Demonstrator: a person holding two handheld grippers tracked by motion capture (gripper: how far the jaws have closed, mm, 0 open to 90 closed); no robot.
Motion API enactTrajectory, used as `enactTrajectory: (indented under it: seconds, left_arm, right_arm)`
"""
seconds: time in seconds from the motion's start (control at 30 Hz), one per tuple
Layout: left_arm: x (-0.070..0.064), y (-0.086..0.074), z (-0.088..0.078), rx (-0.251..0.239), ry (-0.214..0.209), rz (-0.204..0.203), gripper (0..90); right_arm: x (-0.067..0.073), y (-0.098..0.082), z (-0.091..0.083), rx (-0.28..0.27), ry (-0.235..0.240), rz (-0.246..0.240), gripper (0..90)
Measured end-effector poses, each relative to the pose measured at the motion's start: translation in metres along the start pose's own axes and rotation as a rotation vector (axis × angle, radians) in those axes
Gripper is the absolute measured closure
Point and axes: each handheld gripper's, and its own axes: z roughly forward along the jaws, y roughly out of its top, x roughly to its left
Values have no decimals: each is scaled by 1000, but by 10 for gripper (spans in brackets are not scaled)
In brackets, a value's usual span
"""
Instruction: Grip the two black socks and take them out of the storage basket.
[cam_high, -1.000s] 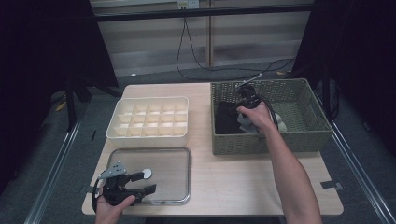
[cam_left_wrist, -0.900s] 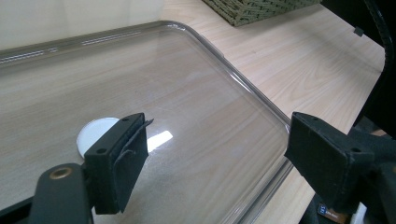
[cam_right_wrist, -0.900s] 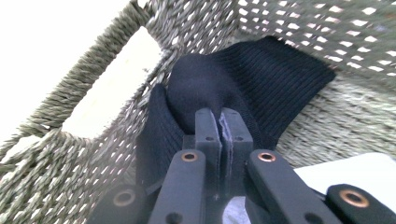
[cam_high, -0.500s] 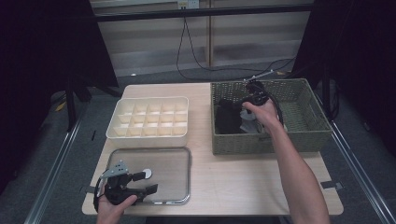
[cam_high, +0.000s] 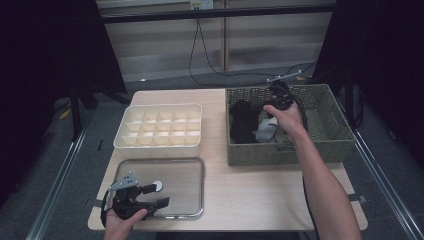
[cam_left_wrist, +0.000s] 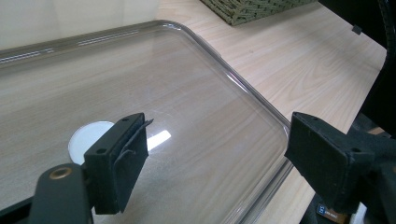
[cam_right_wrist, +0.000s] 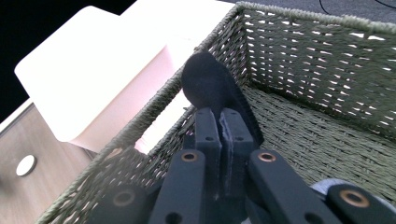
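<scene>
The black sock (cam_right_wrist: 211, 88) is pinched between the jaws of my right gripper (cam_right_wrist: 219, 133), which are pressed together on the cloth. In the right gripper view the free part of the sock stands up above the jaw tips, inside the woven basket (cam_right_wrist: 322, 60), near the basket wall on the side of the white divided box (cam_right_wrist: 116, 65). In the high view I see my right gripper (cam_high: 270, 102) above the basket (cam_high: 330, 117), and the sock (cam_high: 245, 120) hangs from it as a dark shape at the left part of the basket. A grey piece of cloth (cam_high: 266, 131) lies in the basket just beside it.

My left gripper (cam_high: 152, 195) is well apart from this, at the near left corner of the table (cam_high: 250, 195). Its jaws are spread wide over the clear lid (cam_left_wrist: 196, 107) and they hold nothing. A small white round disc (cam_left_wrist: 86, 137) shows just beside one jaw, on the lid.
</scene>
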Motion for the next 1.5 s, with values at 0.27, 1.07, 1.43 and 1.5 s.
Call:
enactTrajectory:
  seconds: [0.27, 1.07, 1.43, 1.5]
  left_arm:
    - [-1, 0, 0, 2, 2, 2, 204]
    - [-5, 1, 1, -4, -2, 19, 205]
    - [-8, 0, 1, -2, 9, 26, 211]
    - [-9, 1, 1, -6, 7, 26, 211]
  right_arm:
    - [0, -2, -15, -37, 11, 3, 873]
    - [16, -7, -49, -132, 83, 0, 873]
    - [27, -10, -63, -171, 109, -9, 872]
    - [28, -12, -67, -176, 110, -11, 872]
